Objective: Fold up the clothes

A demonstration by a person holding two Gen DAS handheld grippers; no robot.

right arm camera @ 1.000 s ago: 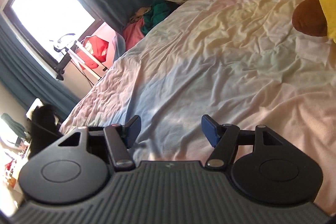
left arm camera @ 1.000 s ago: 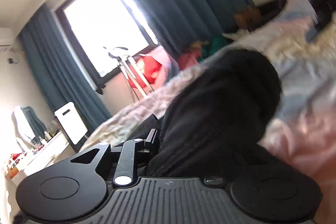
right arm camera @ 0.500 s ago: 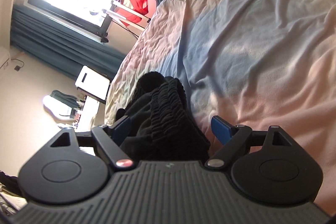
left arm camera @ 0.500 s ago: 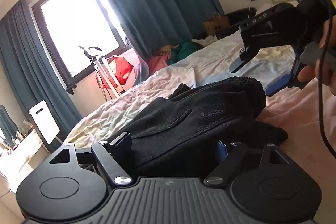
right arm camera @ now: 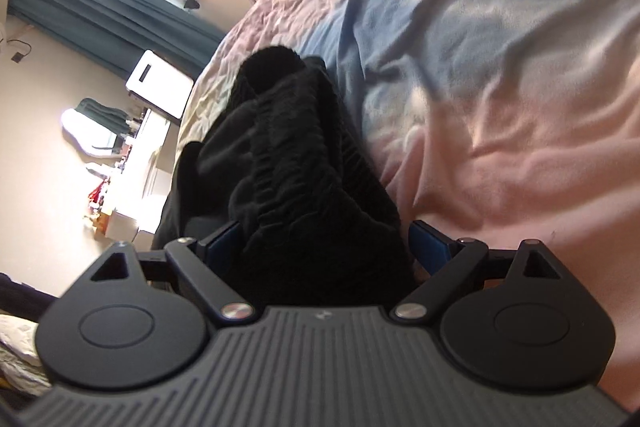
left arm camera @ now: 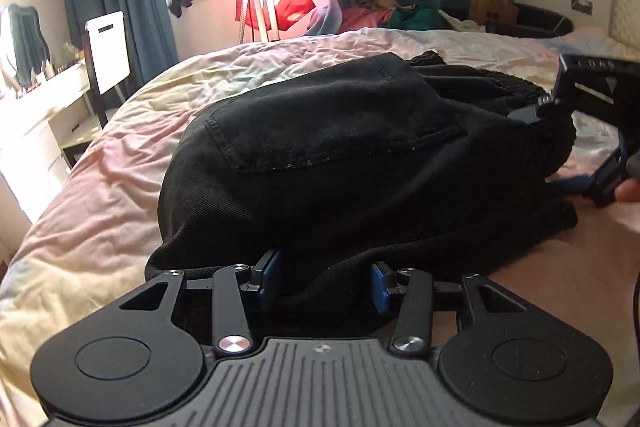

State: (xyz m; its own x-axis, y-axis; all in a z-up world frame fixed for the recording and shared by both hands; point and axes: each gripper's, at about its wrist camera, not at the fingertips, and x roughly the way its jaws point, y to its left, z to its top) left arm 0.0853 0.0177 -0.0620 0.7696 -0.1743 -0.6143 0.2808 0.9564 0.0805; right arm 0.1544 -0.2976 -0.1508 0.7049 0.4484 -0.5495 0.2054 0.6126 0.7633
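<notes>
Black denim garment with patch pocket (left arm camera: 320, 163) heaped on pastel sheeted bed (left arm camera: 100, 211). Left gripper (left arm camera: 324, 281) and right gripper (right arm camera: 324, 239): jaws wide, cloth between, unclamped. Judged: mid-arrangement; next, pinch gathered waistband at 12 o'clock.

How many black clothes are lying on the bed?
1: a bunched black garment lies on the pastel bedsheet, between the fingers of the left gripper and the right gripper. More could hide underneath.
</notes>
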